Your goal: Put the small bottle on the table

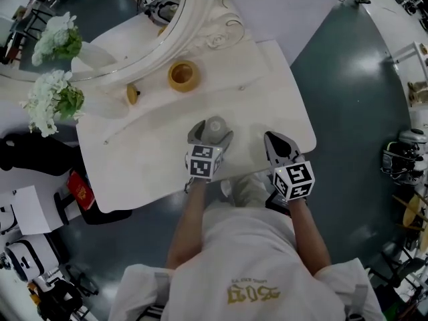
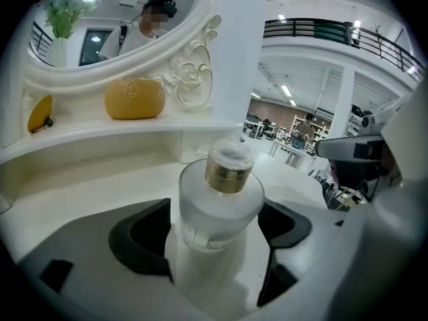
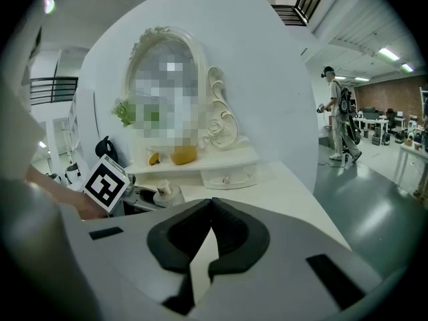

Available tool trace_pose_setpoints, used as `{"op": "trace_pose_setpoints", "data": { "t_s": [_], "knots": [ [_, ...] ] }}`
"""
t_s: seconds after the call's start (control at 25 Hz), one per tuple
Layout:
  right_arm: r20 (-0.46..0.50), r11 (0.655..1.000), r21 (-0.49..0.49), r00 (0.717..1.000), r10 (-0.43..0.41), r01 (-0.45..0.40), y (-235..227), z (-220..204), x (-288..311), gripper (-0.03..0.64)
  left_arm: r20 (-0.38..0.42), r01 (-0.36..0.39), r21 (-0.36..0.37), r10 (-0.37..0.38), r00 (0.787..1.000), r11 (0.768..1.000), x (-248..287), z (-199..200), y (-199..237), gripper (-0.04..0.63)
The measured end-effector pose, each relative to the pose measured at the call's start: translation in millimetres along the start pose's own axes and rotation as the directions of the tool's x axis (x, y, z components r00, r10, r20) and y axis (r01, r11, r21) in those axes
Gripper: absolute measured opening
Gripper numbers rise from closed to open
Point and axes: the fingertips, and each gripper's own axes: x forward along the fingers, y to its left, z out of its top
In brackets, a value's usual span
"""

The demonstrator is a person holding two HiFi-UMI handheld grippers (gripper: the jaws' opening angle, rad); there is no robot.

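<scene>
Release step: bottle point(image 2: 219, 202) stands on bench point(image 2: 100, 179).
Left claw point(image 2: 212, 236) spread clear around it, right claw point(image 3: 204, 236) pinched together, empty; next, withdraw straight.

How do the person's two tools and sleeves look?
The left tool and the right tool are light grey with black inner pads; each carries a white cube with black square markers. The person wears a white short-sleeved shirt.

The small bottle point(image 2: 217, 212) looks like frosted, matt glass, with a shiny gold metallic collar under a clear glossy cap. The surface point(image 1: 154, 159) is smooth, off-white and faintly glossy. The left tongs point(image 2: 212, 239) and right tongs point(image 3: 208, 236) are matt grey plastic with black, rubbery-looking pads point(image 2: 140, 236). The floor point(image 1: 348, 79) is glossy and mirrors lights.
</scene>
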Motion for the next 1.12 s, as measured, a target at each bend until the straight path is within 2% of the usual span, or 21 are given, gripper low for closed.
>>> {"op": "trace_pose_setpoints", "data": {
  "t_s": [0.24, 0.4, 0.56, 0.68, 0.8, 0.92, 1.04, 1.08, 1.12],
  "knots": [
    [0.055, 0.999, 0.032, 0.998, 0.000, -0.002, 11, 10, -13, 0.012, 0.029, 0.003, 0.016, -0.004, 1.000, 1.000, -23, 0, -9, 0.410],
    [0.064, 1.000, 0.025, 0.998, -0.001, -0.001, 22, 10, -21, 0.012, 0.077, -0.033, 0.014, 0.031, 0.997, 0.999, -47, 3, -5, 0.374],
    [0.070, 1.000, 0.019, 0.998, 0.004, -0.006, 32, 12, -27, 0.012, 0.150, -0.065, 0.000, 0.065, 0.987, 0.998, -74, 17, -1, 0.312],
    [0.082, 1.000, 0.017, 0.997, 0.012, -0.014, 41, 15, -33, 0.012, 0.209, -0.077, -0.004, 0.076, 0.975, 0.997, -97, 28, -8, 0.239],
    [0.100, 1.000, 0.005, 0.995, 0.021, -0.021, 50, 21, -39, 0.012, 0.256, -0.082, -0.003, 0.081, 0.963, 0.997, -116, 39, -13, 0.221],
    [0.123, 1.000, -0.009, 0.992, 0.029, -0.028, 58, 29, -43, 0.012, 0.296, -0.103, -0.001, 0.098, 0.950, 0.995, -131, 48, -10, 0.172],
    [0.149, 1.000, -0.002, 0.988, 0.031, -0.031, 62, 34, -49, 0.012, 0.334, -0.103, -0.004, 0.099, 0.937, 0.995, -145, 54, -13, 0.093],
    [0.154, 0.999, 0.001, 0.988, 0.031, -0.032, 63, 35, -51, 0.012, 0.347, -0.099, -0.009, 0.096, 0.933, 0.995, -150, 55, -14, 0.035],
    [0.157, 0.999, 0.000, 0.987, 0.033, -0.034, 65, 35, -52, 0.012, 0.355, -0.093, -0.016, 0.092, 0.930, 0.996, -155, 56, -15, 0.017]
  ]
}}
